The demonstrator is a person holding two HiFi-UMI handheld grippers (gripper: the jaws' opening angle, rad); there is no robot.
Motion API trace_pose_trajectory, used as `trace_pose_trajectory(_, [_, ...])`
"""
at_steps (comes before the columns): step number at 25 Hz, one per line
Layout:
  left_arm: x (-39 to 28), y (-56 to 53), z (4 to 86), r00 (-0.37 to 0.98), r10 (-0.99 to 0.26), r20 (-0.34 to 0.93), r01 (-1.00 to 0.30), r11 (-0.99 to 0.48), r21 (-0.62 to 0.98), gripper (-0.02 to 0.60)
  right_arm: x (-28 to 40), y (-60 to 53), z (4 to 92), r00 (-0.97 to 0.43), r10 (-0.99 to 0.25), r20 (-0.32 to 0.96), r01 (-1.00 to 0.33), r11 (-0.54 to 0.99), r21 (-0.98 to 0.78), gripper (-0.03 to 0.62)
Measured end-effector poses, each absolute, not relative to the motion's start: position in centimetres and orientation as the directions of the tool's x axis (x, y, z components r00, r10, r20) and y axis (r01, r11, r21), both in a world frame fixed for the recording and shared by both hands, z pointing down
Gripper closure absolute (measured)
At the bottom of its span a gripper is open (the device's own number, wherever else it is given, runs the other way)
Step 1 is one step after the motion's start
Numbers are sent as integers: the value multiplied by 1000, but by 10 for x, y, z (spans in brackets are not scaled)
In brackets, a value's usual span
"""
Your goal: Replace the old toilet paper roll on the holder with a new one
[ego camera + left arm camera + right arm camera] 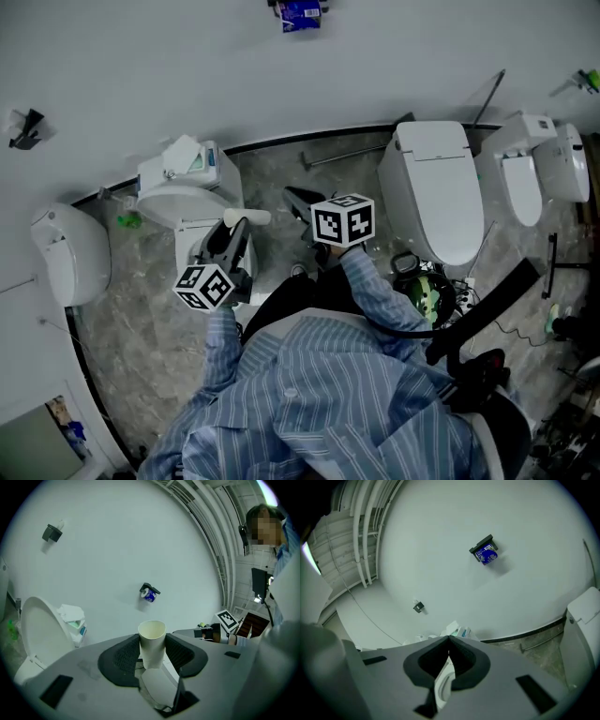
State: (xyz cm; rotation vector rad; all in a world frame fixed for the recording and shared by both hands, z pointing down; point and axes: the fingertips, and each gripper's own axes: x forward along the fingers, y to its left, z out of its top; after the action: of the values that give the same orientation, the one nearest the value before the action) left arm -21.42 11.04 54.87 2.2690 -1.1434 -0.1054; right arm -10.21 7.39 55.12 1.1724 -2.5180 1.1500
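my left gripper grasps the pale cardboard tube, right gripper clenched empty; a blue-wrapped roll seems mounted on the far black wall holder, leaving disposal.

The person wears a long-sleeved shirt of pale blue with thin white stripes. The left gripper and right gripper have smooth grey shells and black textured pads. The left cube and right cube are white with black square markers.

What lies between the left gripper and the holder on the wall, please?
Only the cardboard tube clamped in the left gripper; beyond it, the left gripper view shows bare wall up to the holder.
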Motion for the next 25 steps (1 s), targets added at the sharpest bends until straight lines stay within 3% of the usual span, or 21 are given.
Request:
trace_pose_trajectory(7, [-196,141,543,669,-733,122,-650,-498,574,410,-86,112,541,-645,-618,449,-748,392,-535,588])
trace_pose_trajectory(17, [-189,167,531,613,-787,73,-658,-457,599,410,-70,156,540,-672,-581,459,-730,419,-539,588])
trace_pose_trajectory(25, [-128,216,525,630,-773,76,-653,-474,590,410,-10,202,540,-654,-591,472,-747,409,-524,588])
